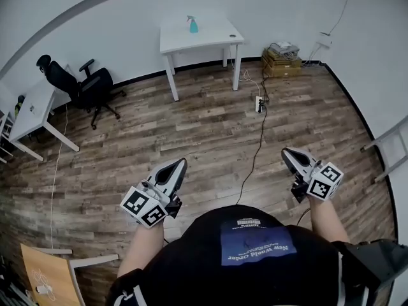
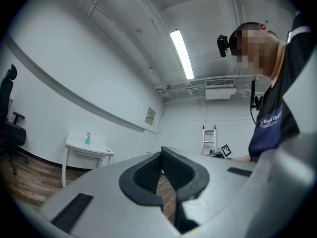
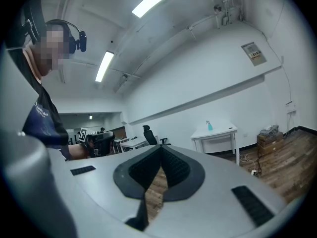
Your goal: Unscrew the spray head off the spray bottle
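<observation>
- The left gripper (image 1: 181, 163) is clenched on nothing. Its own view shows a smooth pale-grey shell and two black pads (image 2: 148, 175) with a fine ribbed grid, pressed together into a narrow point.
- The right gripper (image 1: 285, 152) is shut and empty in the same way. Its ribbed black pads (image 3: 174, 168) meet along a thin seam, and only floorboards show in the gap below them.
- Each gripper carries a cube with bold black-and-white square markers, held out in front of the person's dark shirt.
- The spray bottle (image 1: 192, 24) is small, with a translucent teal body and a pale spray head on top. It stands upright on the table (image 1: 207, 41) across the room by the wall, well apart from both grippers.
- From the gripper views the bottle is only a tiny teal shape on the tabletop.
- The table is white, with a flat rectangular top and four slim straight legs.
- The floor (image 1: 191, 126) is laid in grey-brown wood-grain planks.
- A black office chair (image 1: 86, 85) with padded armrests and a star-shaped base stands to the table's left, beside a second white desk (image 1: 32, 110).
- A thin black cable (image 1: 257, 146) trails over the planks to a white power strip (image 1: 259, 104).
- A boxy wooden crate (image 1: 282, 62) sits in the far corner.
</observation>
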`<state>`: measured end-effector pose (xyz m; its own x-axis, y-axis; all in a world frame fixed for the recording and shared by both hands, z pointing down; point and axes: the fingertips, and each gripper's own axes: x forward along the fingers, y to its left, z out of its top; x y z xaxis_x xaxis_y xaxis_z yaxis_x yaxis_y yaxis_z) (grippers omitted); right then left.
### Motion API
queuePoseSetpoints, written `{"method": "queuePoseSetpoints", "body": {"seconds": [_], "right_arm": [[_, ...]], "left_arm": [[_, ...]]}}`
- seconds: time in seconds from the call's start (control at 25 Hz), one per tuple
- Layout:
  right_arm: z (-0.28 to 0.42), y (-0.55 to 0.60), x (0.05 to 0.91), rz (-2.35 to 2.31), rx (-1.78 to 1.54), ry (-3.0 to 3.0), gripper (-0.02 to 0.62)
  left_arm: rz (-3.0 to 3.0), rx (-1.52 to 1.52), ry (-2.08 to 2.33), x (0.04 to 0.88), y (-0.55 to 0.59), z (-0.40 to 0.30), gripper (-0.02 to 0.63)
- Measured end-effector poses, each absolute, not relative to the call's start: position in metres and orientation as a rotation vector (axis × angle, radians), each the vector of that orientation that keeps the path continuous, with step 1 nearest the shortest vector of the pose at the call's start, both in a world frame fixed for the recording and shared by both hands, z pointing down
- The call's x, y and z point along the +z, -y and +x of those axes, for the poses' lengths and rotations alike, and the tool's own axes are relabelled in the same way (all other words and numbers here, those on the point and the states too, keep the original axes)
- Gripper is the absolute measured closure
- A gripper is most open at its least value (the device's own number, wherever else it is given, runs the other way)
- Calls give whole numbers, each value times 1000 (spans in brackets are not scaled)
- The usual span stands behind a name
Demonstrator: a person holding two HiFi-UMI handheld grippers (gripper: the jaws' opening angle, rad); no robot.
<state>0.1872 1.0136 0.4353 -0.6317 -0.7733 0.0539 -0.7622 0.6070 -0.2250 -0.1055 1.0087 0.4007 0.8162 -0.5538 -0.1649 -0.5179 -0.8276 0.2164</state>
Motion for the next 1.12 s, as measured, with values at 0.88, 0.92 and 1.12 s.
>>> {"method": "queuePoseSetpoints", "body": {"seconds": [0.88, 0.92, 1.12], "right_arm": [[318, -807, 419, -1019, -308, -2889, 600], [325, -801, 419, -1006, -309, -2892, 600], [351, -768, 417, -956, -317, -2905, 600]], "left_arm": [[2738, -381, 1181, 380, -868, 17, 612], [2737, -369, 1188, 380, -865, 25, 612], [2704, -334, 1217, 383, -840, 53, 612]]}}
